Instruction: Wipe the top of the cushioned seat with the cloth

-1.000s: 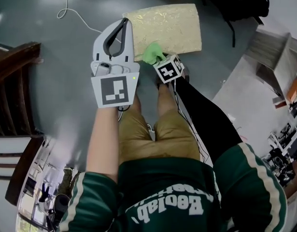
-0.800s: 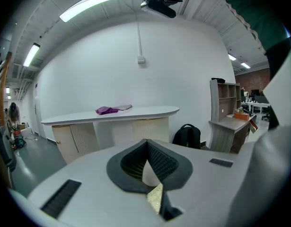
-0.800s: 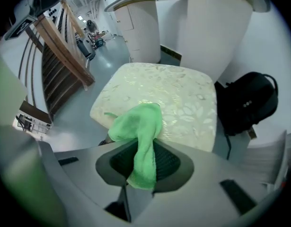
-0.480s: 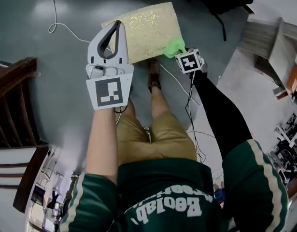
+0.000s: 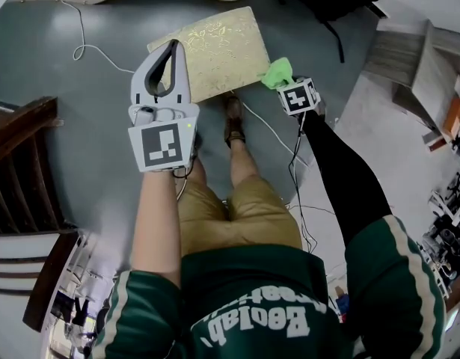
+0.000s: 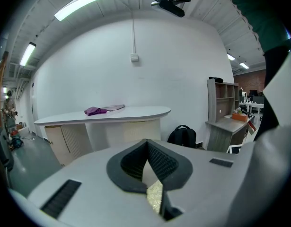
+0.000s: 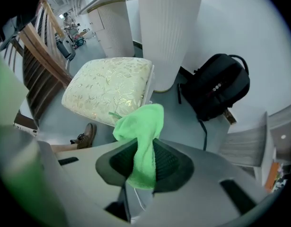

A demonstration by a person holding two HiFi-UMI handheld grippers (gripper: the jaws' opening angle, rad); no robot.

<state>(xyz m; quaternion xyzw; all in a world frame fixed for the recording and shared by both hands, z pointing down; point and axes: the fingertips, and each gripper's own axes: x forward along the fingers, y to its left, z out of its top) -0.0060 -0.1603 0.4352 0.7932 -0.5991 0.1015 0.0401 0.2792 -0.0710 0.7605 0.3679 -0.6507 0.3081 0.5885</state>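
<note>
Cloth (image 5: 277,72) held beside seat (image 5: 218,40); wipe pending.
Right tool (image 7: 143,161) clamps cloth just off the seat's right edge; left tool (image 5: 173,48), jaws together and empty, hangs above its left edge. Next: lower cloth onto seat top.

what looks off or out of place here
Nothing is spilled or damaged. The one odd point: the green cloth hangs bunched in the right tongs beside the cushioned seat, near its corner, not on its top. The left tongs are shut and empty.
</note>
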